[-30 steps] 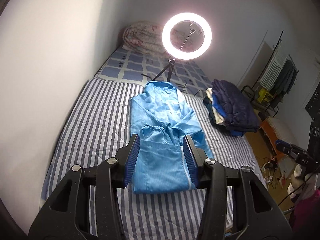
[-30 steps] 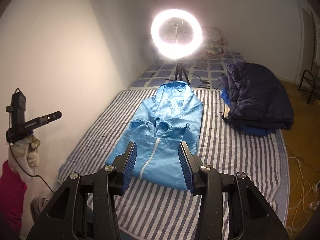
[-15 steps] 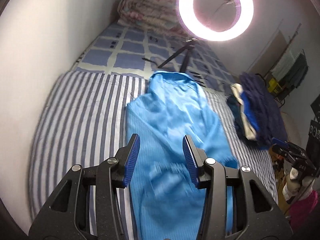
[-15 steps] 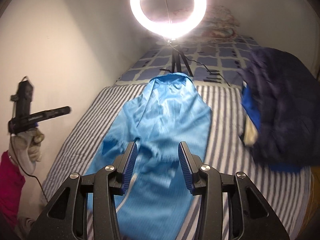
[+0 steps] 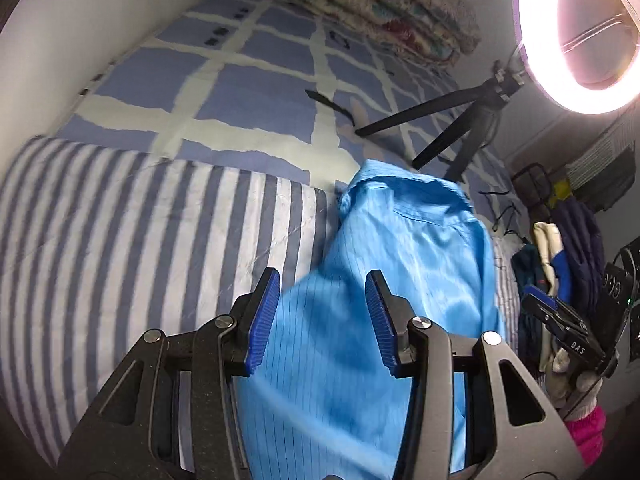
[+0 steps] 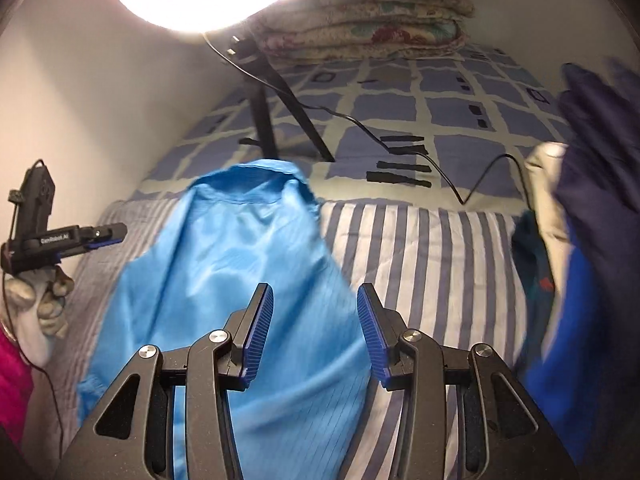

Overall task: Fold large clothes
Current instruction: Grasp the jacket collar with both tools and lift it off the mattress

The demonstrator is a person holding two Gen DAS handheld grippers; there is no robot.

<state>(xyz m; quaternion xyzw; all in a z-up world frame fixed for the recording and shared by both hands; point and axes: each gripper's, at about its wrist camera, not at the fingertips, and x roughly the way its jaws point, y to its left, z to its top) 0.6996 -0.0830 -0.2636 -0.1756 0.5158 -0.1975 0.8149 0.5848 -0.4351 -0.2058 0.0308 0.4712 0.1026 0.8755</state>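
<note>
Left wrist view: the left gripper [image 5: 320, 316] hangs with jaws apart and empty above the blue jacket [image 5: 392, 280], which lies on the striped bedsheet [image 5: 140, 240] directly below and ahead. Right wrist view: the right gripper [image 6: 316, 330], likewise parted and holding nothing, hangs over the jacket's right edge; ring light [image 6: 208, 4] ahead, dark folded clothes [image 6: 596, 208] to its right.

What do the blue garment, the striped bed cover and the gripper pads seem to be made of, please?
Blue garment: thin woven synthetic, probably; satin-like sheen, faint dark pinstripe lines.
Striped bed cover: matte woven cloth, possibly cotton; soft creases, no shine.
Gripper pads: blue rubber or soft plastic, judging by the fine ribbing, set on black hard plastic arms.
</note>
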